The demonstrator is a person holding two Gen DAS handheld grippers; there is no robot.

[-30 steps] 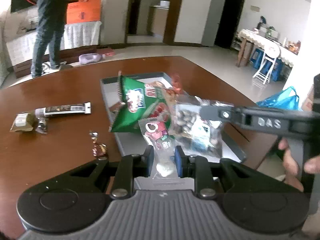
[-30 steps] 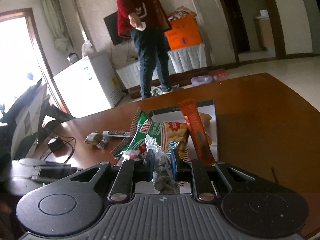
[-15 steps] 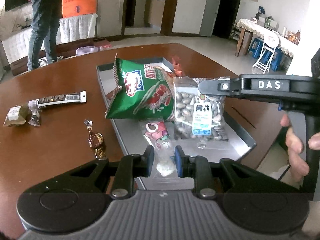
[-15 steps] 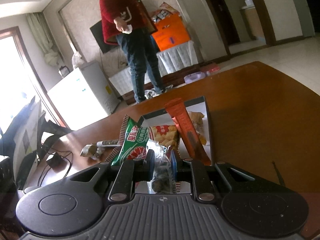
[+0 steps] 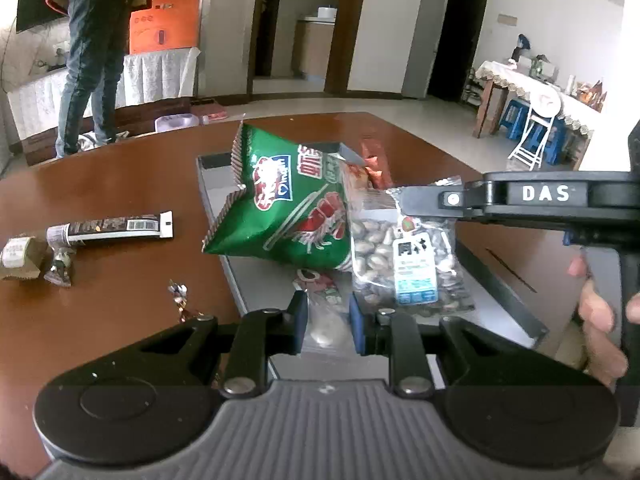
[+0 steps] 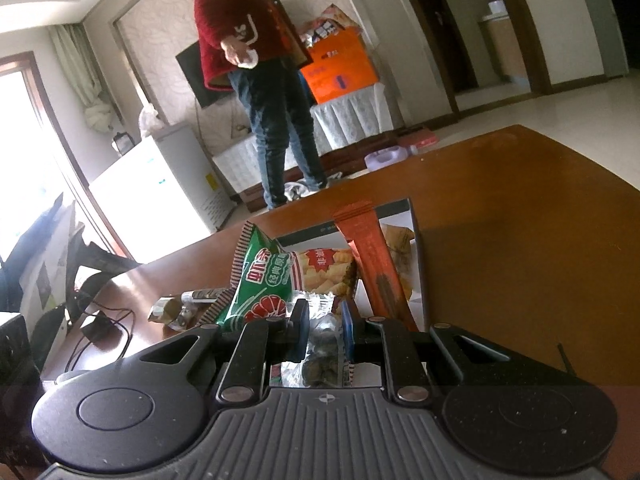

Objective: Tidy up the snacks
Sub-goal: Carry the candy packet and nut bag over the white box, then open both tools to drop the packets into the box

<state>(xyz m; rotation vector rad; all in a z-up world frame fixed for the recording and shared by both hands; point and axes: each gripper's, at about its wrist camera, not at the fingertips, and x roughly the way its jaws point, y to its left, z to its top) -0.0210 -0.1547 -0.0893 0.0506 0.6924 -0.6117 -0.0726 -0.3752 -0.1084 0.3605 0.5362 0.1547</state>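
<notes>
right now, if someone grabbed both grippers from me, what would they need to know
Left gripper: shut on a small clear packet, low over the near end of the grey tray.
Right gripper: shut on the top edge of the sunflower seed bag, which hangs over the tray.
Already in the tray: green shrimp-chip bag, crinkle-chip bag, orange stick pack.
Left on the table: dark bar, small wrapped snacks, a twisted candy.

Setting is looking like a home living/dining room. A brown wooden table (image 5: 100,200) is filling the lower frame; tiled floor and dark-framed doorways (image 5: 272,20) are showing at top centre. A lace-covered side table (image 5: 516,80) with a white folding chair (image 5: 536,128) is sitting at right; a small white fridge (image 6: 160,184) is standing at left.
</notes>
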